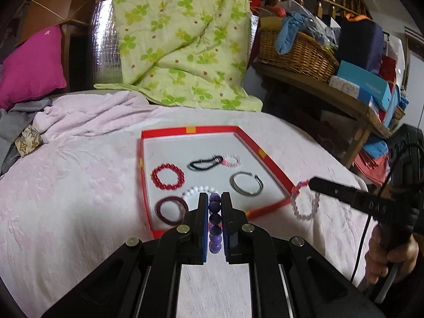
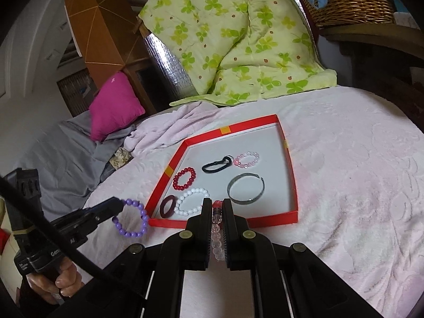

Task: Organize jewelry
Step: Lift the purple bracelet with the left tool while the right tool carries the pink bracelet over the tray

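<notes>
The near edge of the red tray was hidden behind the gripper fingers in both wrist views, and the white bead bracelet and dark red bangle were partly covered there. The left gripper was pinched shut on a purple bead bracelet, which hung clear of the pink bedspread just outside the tray's left rim. The right gripper was clamped on a clear bead bracelet with a few red beads, held just off the tray's right corner. Six pieces lay in the tray: a red bead bracelet, the white one, the bangle, one black loop, one pale pink bead bracelet and one metal cuff.
</notes>
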The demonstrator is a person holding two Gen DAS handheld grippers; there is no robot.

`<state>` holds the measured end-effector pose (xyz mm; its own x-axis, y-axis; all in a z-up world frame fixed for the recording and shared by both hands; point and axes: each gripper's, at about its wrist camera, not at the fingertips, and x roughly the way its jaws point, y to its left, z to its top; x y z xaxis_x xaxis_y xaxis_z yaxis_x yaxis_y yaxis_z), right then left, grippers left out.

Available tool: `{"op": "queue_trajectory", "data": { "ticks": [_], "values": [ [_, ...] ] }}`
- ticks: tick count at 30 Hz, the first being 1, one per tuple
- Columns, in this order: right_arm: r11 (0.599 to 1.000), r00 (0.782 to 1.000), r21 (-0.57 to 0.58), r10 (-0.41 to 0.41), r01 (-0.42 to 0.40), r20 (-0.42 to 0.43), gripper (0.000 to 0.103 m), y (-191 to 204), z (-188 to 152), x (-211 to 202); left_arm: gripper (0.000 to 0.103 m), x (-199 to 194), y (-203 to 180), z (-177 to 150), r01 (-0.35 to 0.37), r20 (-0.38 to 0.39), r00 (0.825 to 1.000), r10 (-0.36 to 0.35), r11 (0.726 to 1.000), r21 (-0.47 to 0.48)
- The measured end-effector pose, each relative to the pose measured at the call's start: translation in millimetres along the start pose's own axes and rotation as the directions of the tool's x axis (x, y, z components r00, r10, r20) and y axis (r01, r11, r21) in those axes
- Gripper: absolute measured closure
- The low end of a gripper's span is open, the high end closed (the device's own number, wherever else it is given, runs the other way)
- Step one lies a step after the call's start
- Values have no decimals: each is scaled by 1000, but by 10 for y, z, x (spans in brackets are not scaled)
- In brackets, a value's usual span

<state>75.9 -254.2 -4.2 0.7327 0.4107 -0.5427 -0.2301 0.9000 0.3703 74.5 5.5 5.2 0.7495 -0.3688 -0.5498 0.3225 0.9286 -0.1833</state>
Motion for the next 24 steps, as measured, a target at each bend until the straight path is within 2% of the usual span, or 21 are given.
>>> {"op": "queue_trajectory", "data": {
  "ticks": [14,24],
  "values": [
    [999,1000,53,2,-4,30,95,62,232,250,93,182,144,162,-46,26,999,47,999,-27],
    [992,999,127,4,-8,32,95,-123,394,441,93,435,38,226,-73,26,997,73,997,13]
  ]
}}
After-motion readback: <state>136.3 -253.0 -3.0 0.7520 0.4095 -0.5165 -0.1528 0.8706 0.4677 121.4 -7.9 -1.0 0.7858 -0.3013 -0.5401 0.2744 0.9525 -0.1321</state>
